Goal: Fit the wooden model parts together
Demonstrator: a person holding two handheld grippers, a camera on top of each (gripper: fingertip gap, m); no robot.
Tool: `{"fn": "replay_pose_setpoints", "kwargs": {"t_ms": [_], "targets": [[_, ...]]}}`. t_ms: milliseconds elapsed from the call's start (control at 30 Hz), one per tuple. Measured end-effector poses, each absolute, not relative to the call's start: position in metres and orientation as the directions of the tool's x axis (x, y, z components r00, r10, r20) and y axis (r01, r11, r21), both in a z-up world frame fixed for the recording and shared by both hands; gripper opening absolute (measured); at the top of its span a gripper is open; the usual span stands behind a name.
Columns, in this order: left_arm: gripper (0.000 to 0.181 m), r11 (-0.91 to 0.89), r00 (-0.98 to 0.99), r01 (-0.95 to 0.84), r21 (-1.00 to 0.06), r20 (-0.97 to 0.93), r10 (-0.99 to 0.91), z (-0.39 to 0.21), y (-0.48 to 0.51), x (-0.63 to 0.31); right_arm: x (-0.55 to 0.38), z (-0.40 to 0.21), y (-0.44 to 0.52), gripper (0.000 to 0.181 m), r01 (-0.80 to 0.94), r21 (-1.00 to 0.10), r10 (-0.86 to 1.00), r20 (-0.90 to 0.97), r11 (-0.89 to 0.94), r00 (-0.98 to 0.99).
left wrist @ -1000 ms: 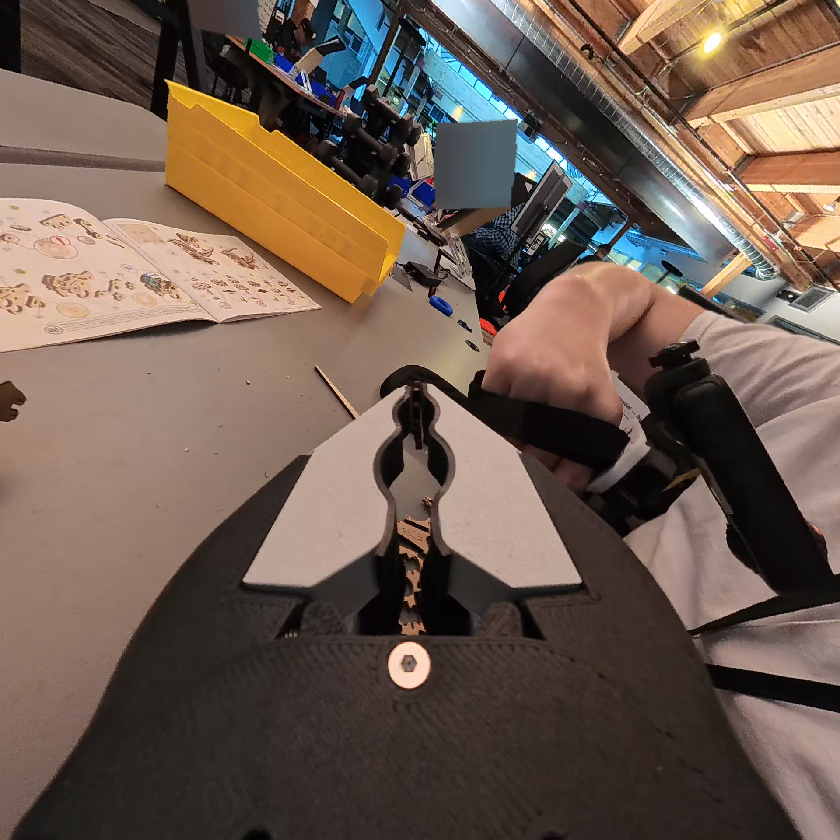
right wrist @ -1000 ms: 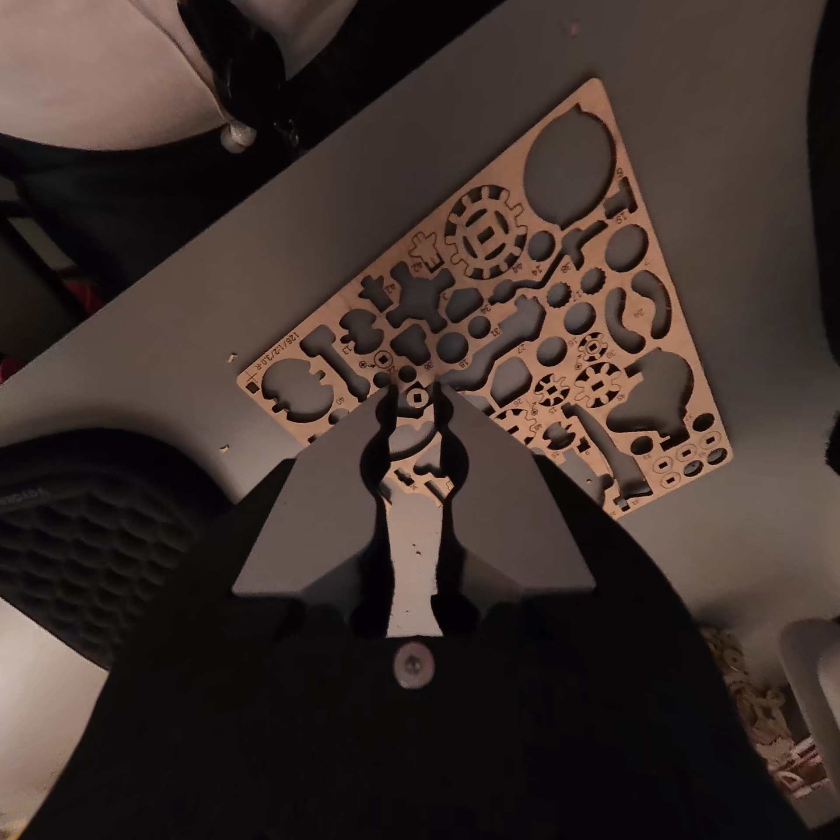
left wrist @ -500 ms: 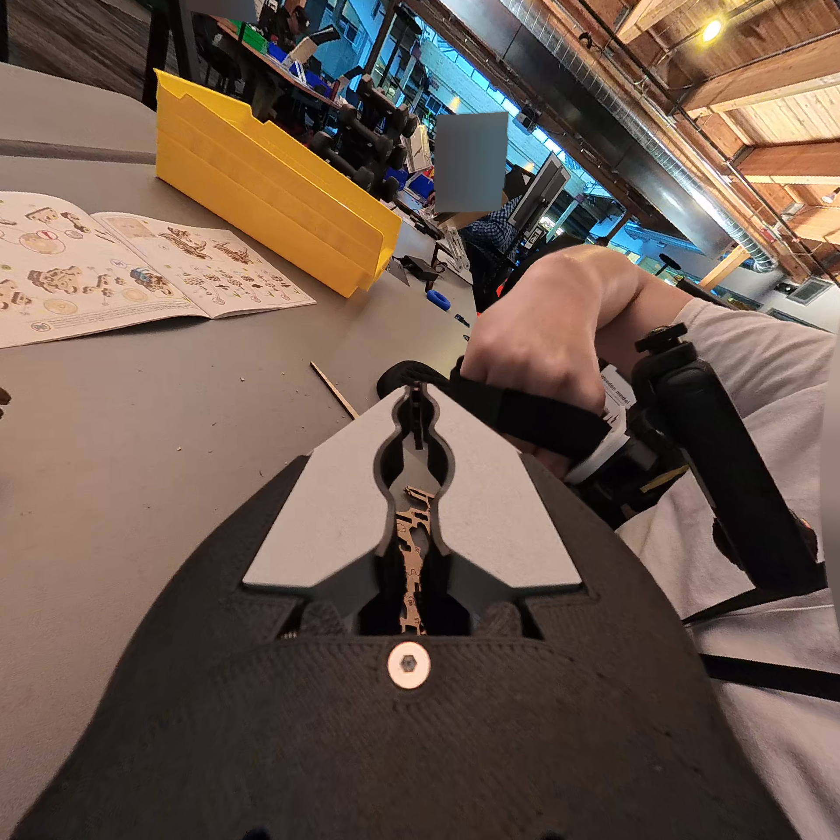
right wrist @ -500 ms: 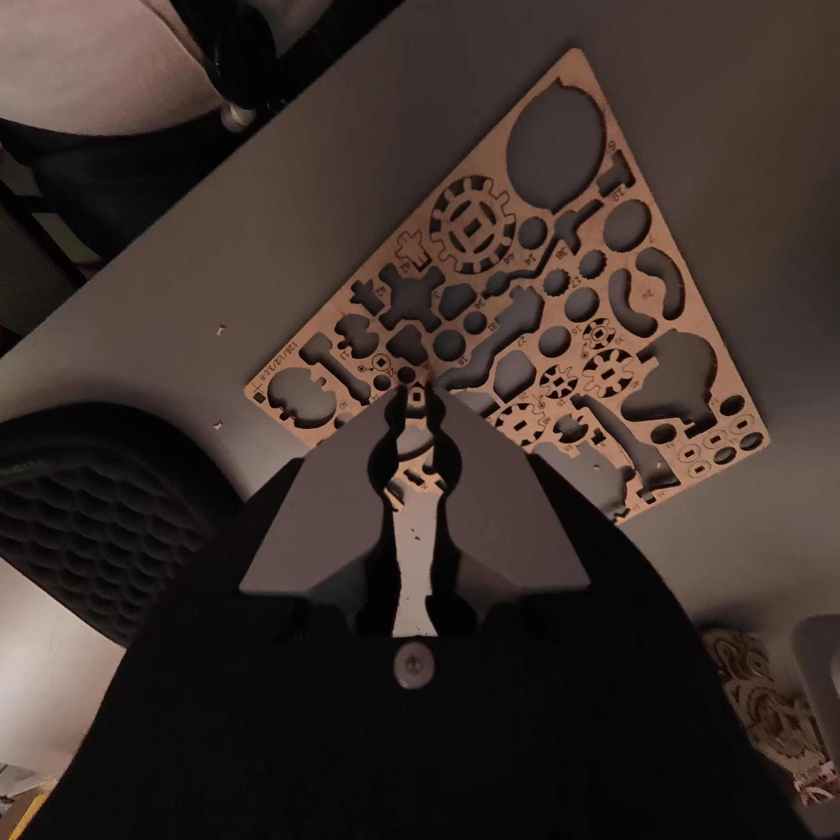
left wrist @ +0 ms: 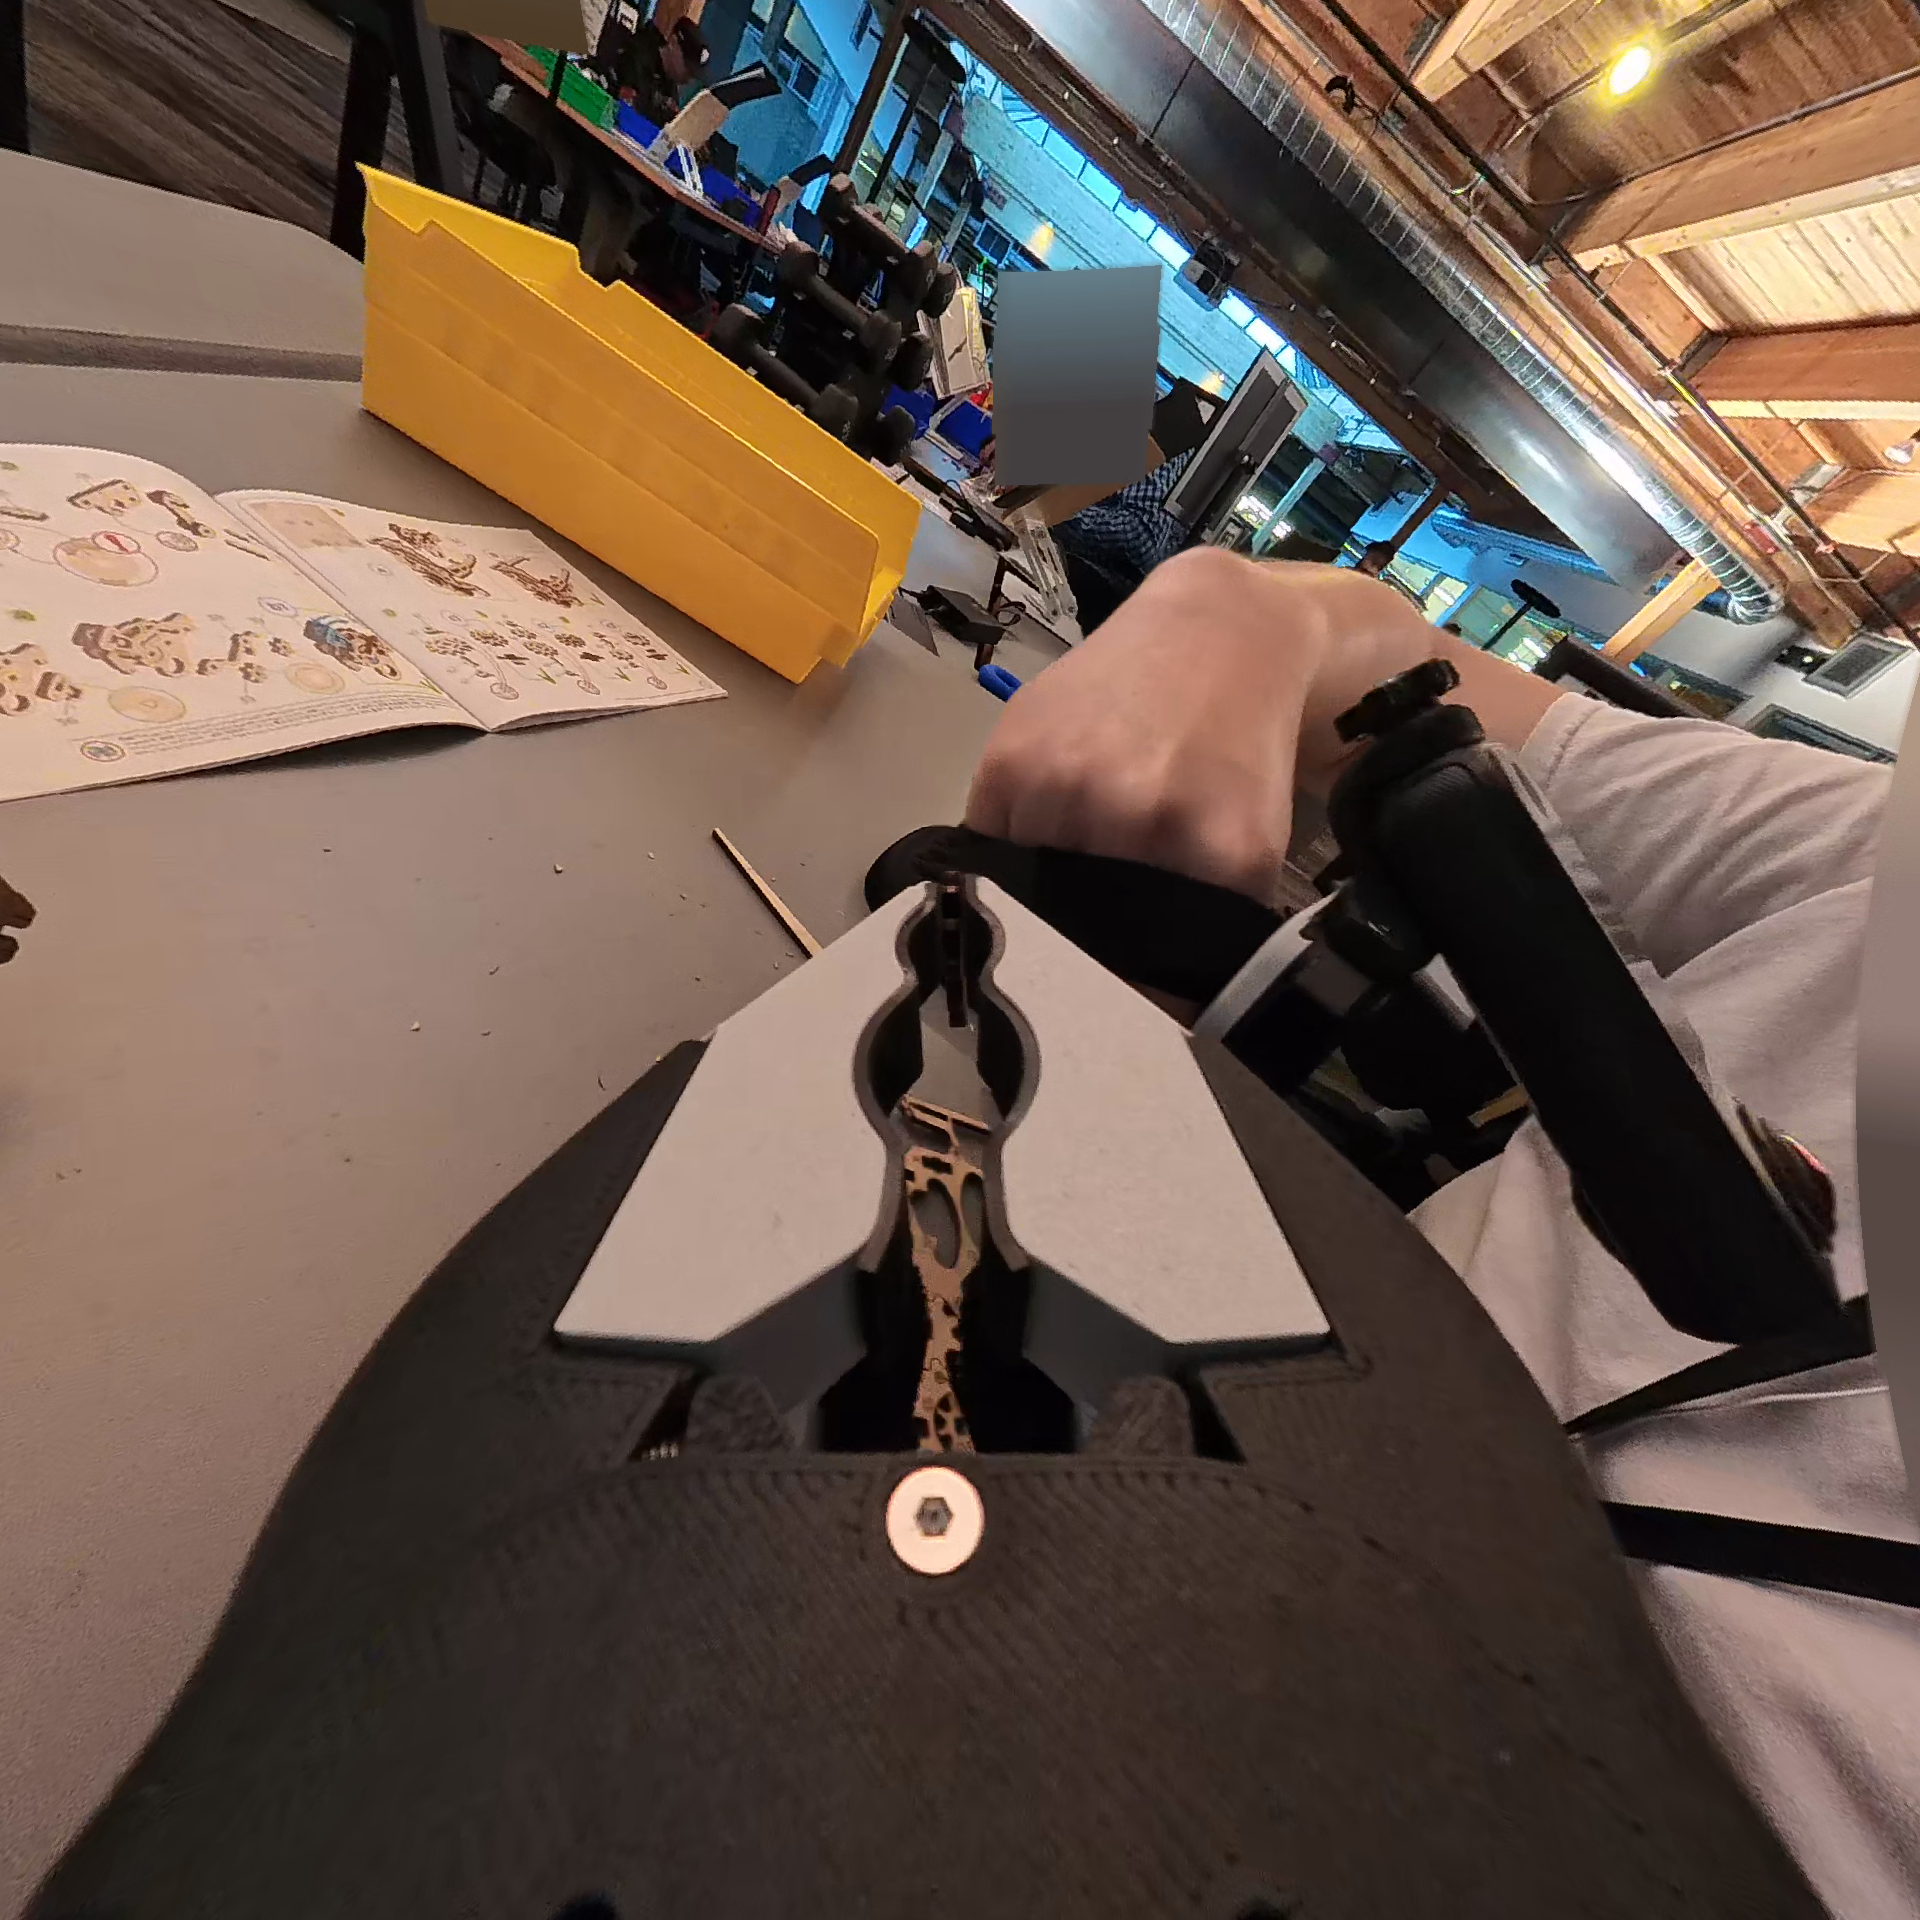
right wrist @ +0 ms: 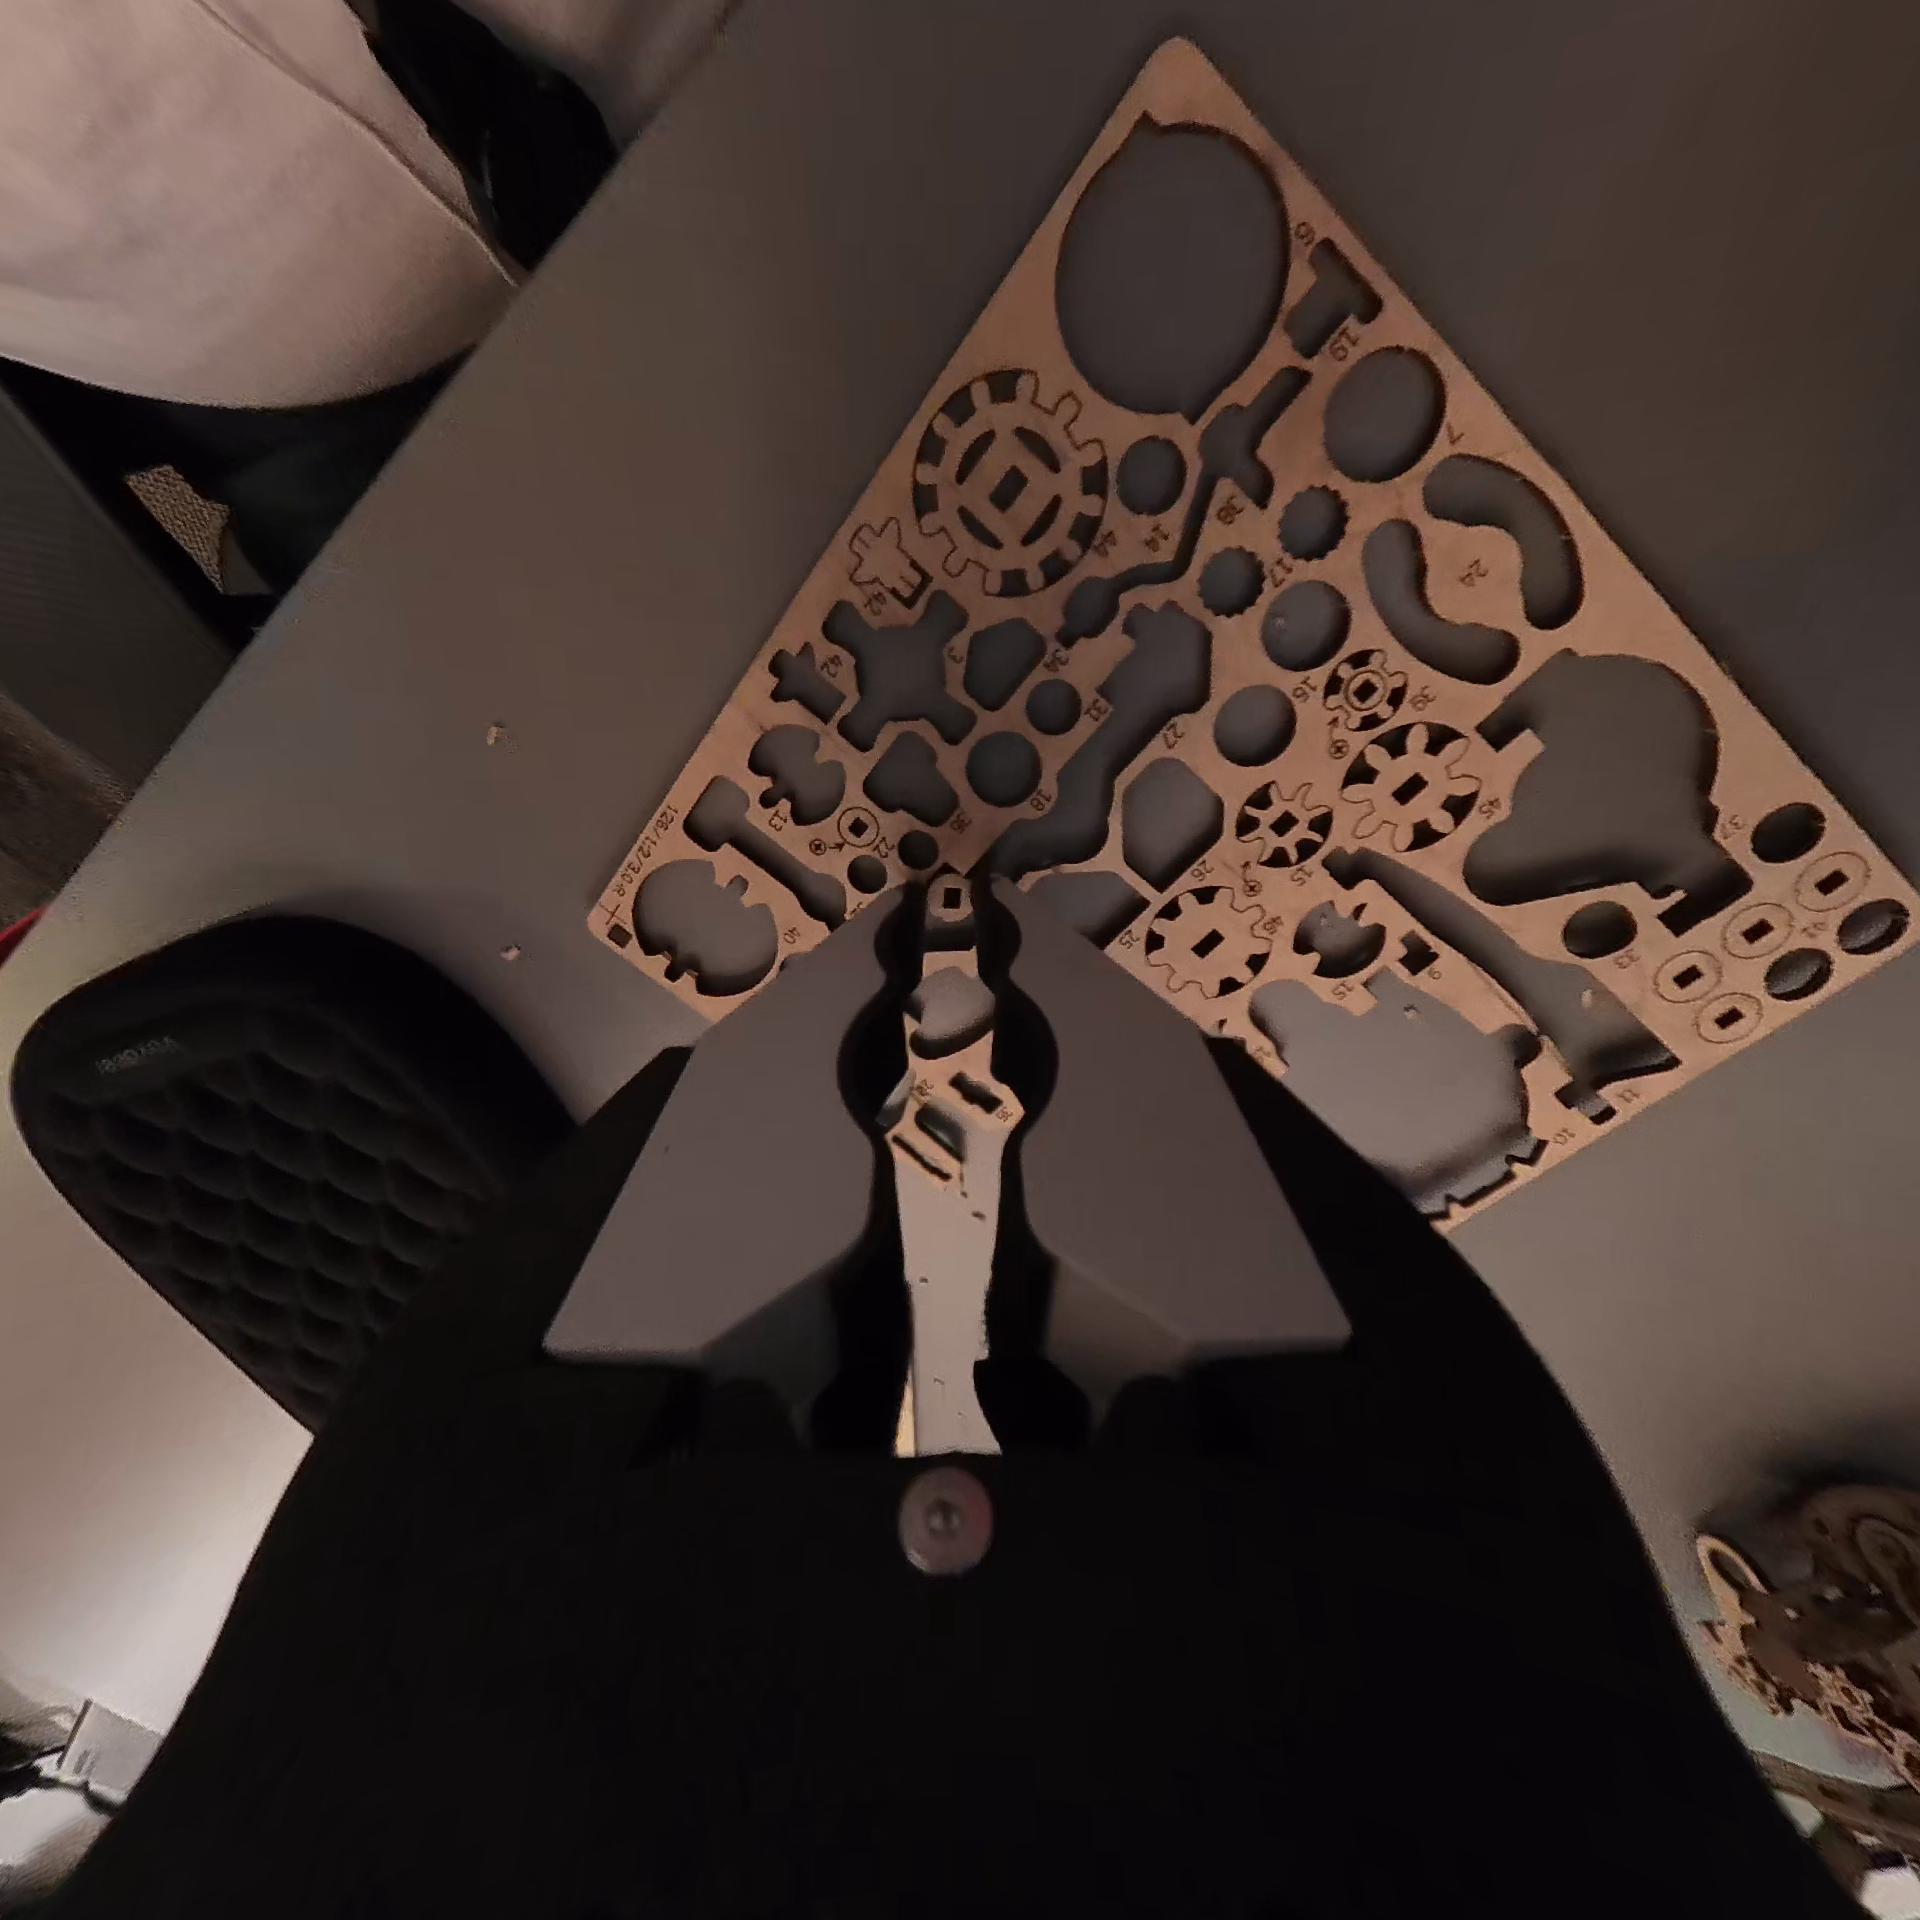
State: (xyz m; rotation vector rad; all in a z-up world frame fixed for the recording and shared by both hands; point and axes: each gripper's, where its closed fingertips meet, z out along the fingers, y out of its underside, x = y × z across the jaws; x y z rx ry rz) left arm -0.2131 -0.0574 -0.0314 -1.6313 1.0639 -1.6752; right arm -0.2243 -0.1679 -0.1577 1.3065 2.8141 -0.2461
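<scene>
On my feeds: instruction booklet (left wrist: 312,613) at nine o'clock, yellow bin (left wrist: 623,436) at eleven, my left gripper (left wrist: 951,925) pinched together with nothing at its tips, my right gripper (right wrist: 951,899) narrowly nipping a small square-holed washer (right wrist: 952,896) over the wooden parts sheet (right wrist: 1299,665) at one o'clock.

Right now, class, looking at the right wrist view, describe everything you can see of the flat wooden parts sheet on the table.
The wooden parts sheet is a thin, pale plywood board, laser-cut, lying flat on the grey table with one corner pointing away from the camera. Most shapes are already punched out, leaving holes; several gears and small oval rings remain in place. Small markings sit beside the cut-outs. The right tool hovers at its near edge, tips either side of a small square-holed piece; contact is unclear.
</scene>
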Motion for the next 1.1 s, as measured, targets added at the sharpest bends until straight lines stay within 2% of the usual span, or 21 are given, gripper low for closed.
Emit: {"fn": "replay_pose_setpoints", "kwargs": {"t_ms": [167, 433, 467, 800, 933, 1000, 1100], "targets": [[0.000, -0.527, -0.099, -0.130, -0.840, 0.540, -0.836, -0.032, -0.057, -0.213, -0.226, -0.158, -0.170, 0.008, 0.766, -0.161, 0.759, -0.118, 0.622, -0.641], [0.000, -0.517, -0.098, -0.141, -0.844, 0.532, -0.841, -0.033, -0.059, -0.212, -0.226, -0.156, -0.165, 0.008, 0.834, -0.263, 0.822, -0.187, 0.485, -0.537], [0.000, -0.516, -0.097, -0.142, -0.845, 0.531, -0.842, -0.033, -0.059, -0.212, -0.224, -0.154, -0.164, 0.002, 0.839, -0.273, 0.826, -0.197, 0.471, -0.528], [0.000, -0.525, -0.088, -0.127, -0.842, 0.537, -0.839, -0.032, -0.054, -0.214, -0.218, -0.135, -0.161, 0.002, 0.842, -0.354, 0.881, -0.092, 0.407, -0.465], [0.000, -0.509, -0.066, -0.122, -0.852, 0.519, -0.852, -0.031, -0.051, -0.216, -0.195, -0.131, -0.117, 0.002, 0.890, -0.294, 0.937, 0.079, 0.349, -0.341], [0.000, -0.510, -0.028, -0.135, -0.850, 0.518, -0.855, -0.036, -0.046, -0.217, -0.187, -0.126, -0.100, 0.002, 0.896, -0.340, 0.957, 0.143, 0.287, -0.252], [0.000, -0.542, 0.051, -0.175, -0.822, 0.542, -0.839, -0.052, -0.039, -0.217, -0.185, -0.109, -0.090, 0.002, 0.840, -0.471, 0.954, 0.250, 0.268, -0.163]]}}
